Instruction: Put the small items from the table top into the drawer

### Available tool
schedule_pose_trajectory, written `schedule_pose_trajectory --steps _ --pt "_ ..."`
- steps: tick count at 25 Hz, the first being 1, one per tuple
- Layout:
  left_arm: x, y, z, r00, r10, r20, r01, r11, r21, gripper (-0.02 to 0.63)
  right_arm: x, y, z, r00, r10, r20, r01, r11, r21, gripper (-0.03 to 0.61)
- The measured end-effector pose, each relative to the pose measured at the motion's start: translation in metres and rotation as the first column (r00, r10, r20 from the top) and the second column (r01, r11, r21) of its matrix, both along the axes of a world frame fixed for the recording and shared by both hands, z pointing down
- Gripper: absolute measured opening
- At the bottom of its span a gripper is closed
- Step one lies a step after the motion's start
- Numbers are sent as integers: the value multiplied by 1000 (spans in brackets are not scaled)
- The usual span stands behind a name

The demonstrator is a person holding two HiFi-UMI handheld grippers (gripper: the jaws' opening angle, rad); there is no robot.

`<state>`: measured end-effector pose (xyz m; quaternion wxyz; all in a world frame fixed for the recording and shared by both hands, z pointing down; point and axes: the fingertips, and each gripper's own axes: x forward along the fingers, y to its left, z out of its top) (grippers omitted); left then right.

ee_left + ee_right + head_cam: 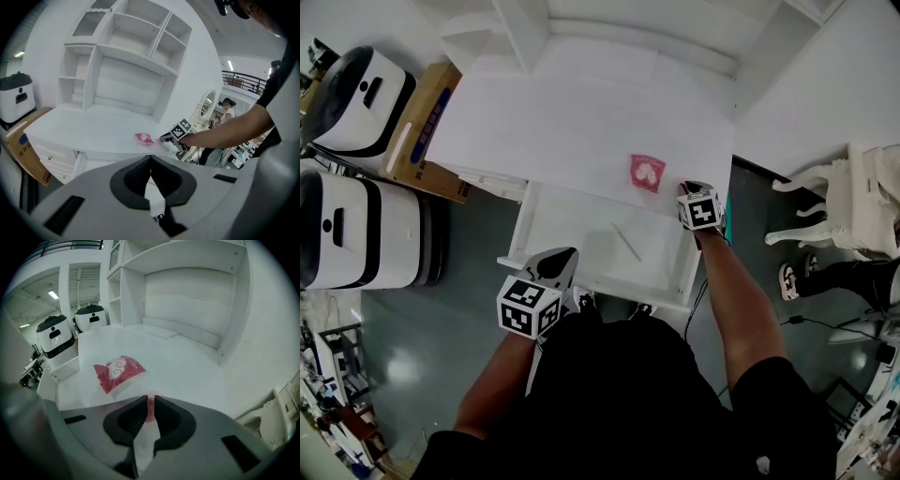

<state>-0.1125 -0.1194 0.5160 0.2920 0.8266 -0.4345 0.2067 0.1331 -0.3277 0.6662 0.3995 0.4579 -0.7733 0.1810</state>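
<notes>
Right gripper (150, 399) sits at the front right corner of the table (562, 131), jaws pinched nearly together on what looks like a small pink item (150, 405), I'd guess to carry it over the edge into the open drawer (517, 234) below. Pink packet (117, 372) lies just beside it by the front edge. Left gripper (150, 159) hangs over the drawer's front, jaws together on nothing, likely keeping clear. Packet has white swirls, print's too small to read

Drawer (572, 234) stands open, roomy around one thin stick (626, 242).
</notes>
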Motion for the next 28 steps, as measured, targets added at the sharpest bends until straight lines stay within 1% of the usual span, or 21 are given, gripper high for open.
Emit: schedule_pose_trajectory --steps 5,10,14,17,21,24,28 --pt "10 -2 -2 999 39 -4 -39 999 11 9 -2 15 -23 999 4 50 -6 999 43 58" --pt "24 -5 -2 997 82 -6 -82 997 14 9 -9 45 -42 995 -37 92 30 997 70 58" --pt "36 -9 -3 993 117 -14 -116 993 21 9 -14 76 -49 991 -62 119 54 996 70 58" --pt "39 -9 -4 991 130 -17 -130 991 27 9 -26 103 -43 986 -85 142 80 996 45 58" --pt "40 -8 0 992 127 -18 -127 992 15 9 -49 132 -20 979 -138 148 141 990 -11 58" --pt "40 -4 6 992 125 -17 -125 992 -2 9 -65 147 5 975 -179 131 188 980 -61 58" --pt "33 0 10 994 110 -8 -110 994 -22 9 -81 149 42 972 -213 99 223 968 -112 58"
